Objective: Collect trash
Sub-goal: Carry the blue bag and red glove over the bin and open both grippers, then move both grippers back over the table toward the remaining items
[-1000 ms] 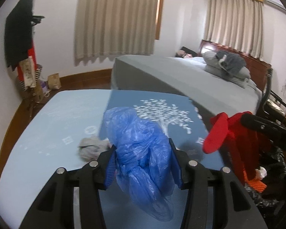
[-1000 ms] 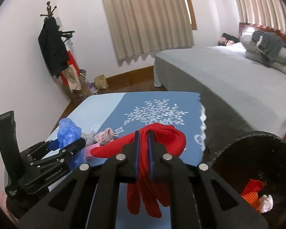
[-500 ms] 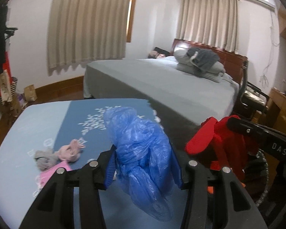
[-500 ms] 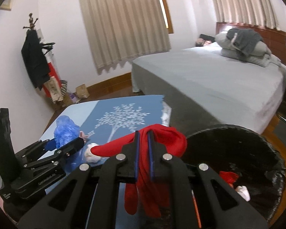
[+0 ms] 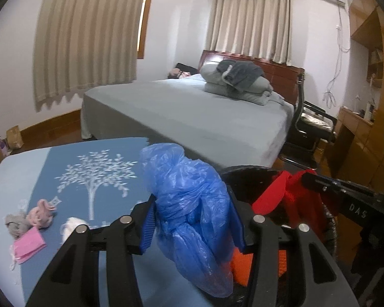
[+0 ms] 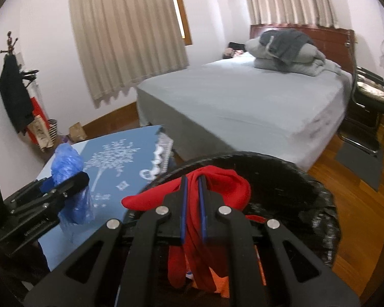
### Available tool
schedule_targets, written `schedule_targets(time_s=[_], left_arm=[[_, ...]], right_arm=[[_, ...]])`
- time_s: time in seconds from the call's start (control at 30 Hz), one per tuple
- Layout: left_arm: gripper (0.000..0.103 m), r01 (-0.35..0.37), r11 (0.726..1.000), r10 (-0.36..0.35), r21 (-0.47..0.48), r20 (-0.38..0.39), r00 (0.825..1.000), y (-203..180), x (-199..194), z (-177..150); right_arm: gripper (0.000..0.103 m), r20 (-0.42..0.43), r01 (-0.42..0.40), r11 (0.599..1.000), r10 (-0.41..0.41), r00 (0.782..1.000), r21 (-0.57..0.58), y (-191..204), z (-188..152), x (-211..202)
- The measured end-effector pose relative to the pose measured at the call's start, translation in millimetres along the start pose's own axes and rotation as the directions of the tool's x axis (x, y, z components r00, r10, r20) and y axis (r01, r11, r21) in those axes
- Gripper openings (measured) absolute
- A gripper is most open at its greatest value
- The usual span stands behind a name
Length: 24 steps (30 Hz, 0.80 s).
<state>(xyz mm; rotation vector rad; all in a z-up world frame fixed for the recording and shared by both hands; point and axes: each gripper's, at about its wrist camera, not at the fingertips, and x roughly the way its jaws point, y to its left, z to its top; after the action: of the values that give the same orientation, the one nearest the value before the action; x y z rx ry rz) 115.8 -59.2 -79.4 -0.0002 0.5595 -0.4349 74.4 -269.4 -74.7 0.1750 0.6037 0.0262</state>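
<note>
Your right claw (image 6: 192, 204) is clenched on a red cloth (image 6: 217, 186), which hangs over the mouth of the black bin (image 6: 307, 192); your left claw (image 5: 192, 220) grips a crumpled blue bag (image 5: 189, 199) right at the bin's near rim, by the edge of the surface (image 5: 64, 161). Judging from this, both loads are a drop away from done: two pieces in hand, one per claw. Something orange (image 5: 239, 268) already lies in the bin, so part of the job looks finished. Farther out on the surface four bits wait: a white wad (image 5: 73, 226), a pink sheet (image 5: 29, 245), a grey clump (image 5: 15, 223) and a pink clump (image 5: 43, 211). Beyond stands one bed (image 5: 204, 112).
</note>
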Motion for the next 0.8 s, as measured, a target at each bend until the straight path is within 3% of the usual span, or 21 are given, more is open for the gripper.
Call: schedule_targets(time_s=[0.37, 0.5, 0.57, 0.7, 0.8], left_arm=[[0.049, 0.104, 0.994, -0.103, 0.035, -0.028, 0.994, -51, 30, 2], [0.054, 0.151, 0.987, -0.149, 0.048, -0.054, 0.987, -63, 40, 2], [0.059, 0.166, 0.985, -0.163, 0.042, -0.064, 0.985, -65, 43, 1], [0.072, 0.158, 0.987, -0.156, 0.031, -0.06, 0.986, -61, 41, 0], [0.074, 0.141, 0.99, -0.14, 0.017, -0.051, 0.989, -53, 38, 2]], right_arm=[[0.008, -0.034, 0.097, 0.994, -0.095, 0.995, 0.054, -52, -16, -2], [0.012, -0.041, 0.12, 0.991, -0.117, 0.992, 0.066, -64, -19, -1], [0.019, -0.042, 0.13, 0.989, -0.128, 0.991, 0.073, -68, -20, -3], [0.045, -0.036, 0.151, 0.985, -0.148, 0.988, 0.085, -72, -22, -5], [0.06, -0.028, 0.159, 0.984, -0.157, 0.987, 0.084, -71, -22, -7]])
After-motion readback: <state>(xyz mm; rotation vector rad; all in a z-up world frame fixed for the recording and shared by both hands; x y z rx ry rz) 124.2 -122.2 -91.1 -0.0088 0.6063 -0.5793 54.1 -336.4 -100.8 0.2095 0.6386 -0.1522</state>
